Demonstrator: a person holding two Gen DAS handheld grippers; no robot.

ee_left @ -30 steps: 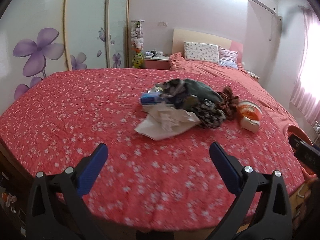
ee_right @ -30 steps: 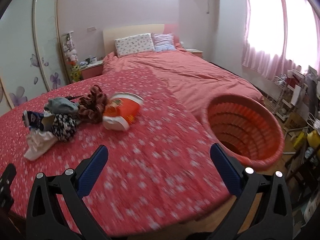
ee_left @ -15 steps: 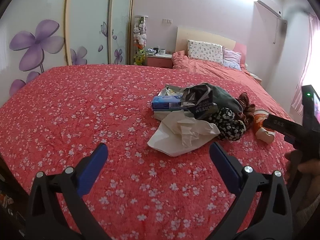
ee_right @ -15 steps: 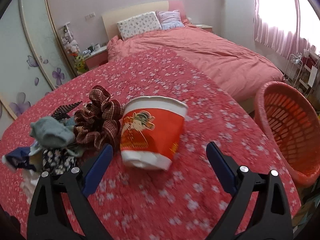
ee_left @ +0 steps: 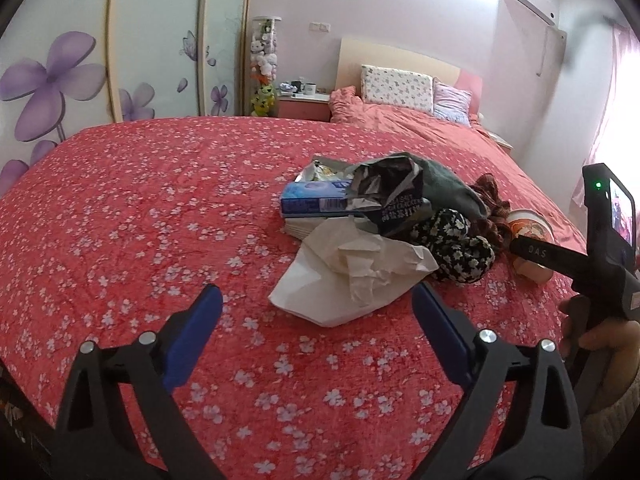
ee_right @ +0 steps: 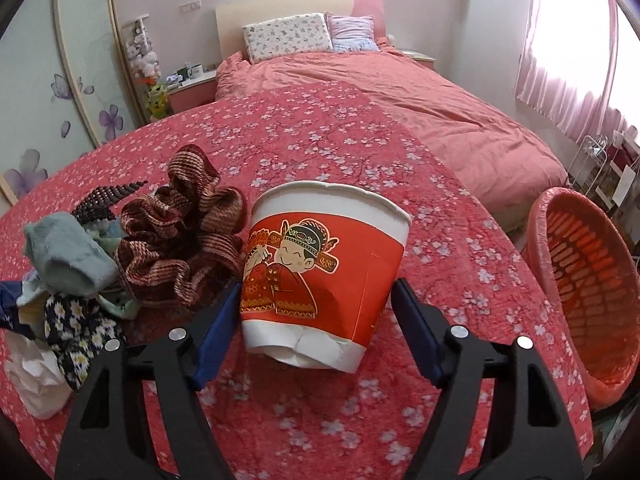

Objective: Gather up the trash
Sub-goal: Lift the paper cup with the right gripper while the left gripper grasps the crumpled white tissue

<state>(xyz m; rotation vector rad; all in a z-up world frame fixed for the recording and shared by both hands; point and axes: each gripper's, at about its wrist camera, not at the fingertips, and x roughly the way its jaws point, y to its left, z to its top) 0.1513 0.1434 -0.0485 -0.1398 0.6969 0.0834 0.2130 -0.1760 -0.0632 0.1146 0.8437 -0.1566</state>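
A red and white paper cup (ee_right: pixel 324 272) with a cartoon figure lies tilted on the red flowered bedspread (ee_right: pixel 440 220). My right gripper (ee_right: pixel 318 290) has it between its fingers; the jaws are closing, the left pad is at the cup's side and a narrow gap remains on the right. A crumpled white paper (ee_left: pixel 352 280) lies just ahead of my left gripper (ee_left: pixel 316 312), its near edge between the fingertips. Those jaws are wide and closing slightly, touching nothing. Behind the paper sit a blue box (ee_left: pixel 312 200) and a torn dark snack bag (ee_left: pixel 392 192).
A brown striped scrunchie (ee_right: pixel 180 248), a grey-green sock (ee_right: pixel 64 256) and a black floral cloth (ee_right: pixel 76 332) lie left of the cup. An orange plastic basket (ee_right: pixel 580 280) stands off the bed's right edge. In the left wrist view a hand holds the right gripper (ee_left: pixel 560 260).
My right gripper moved in on the cup and its jaws narrowed around it. My left gripper came closer to the white paper, and its jaws narrowed a little.
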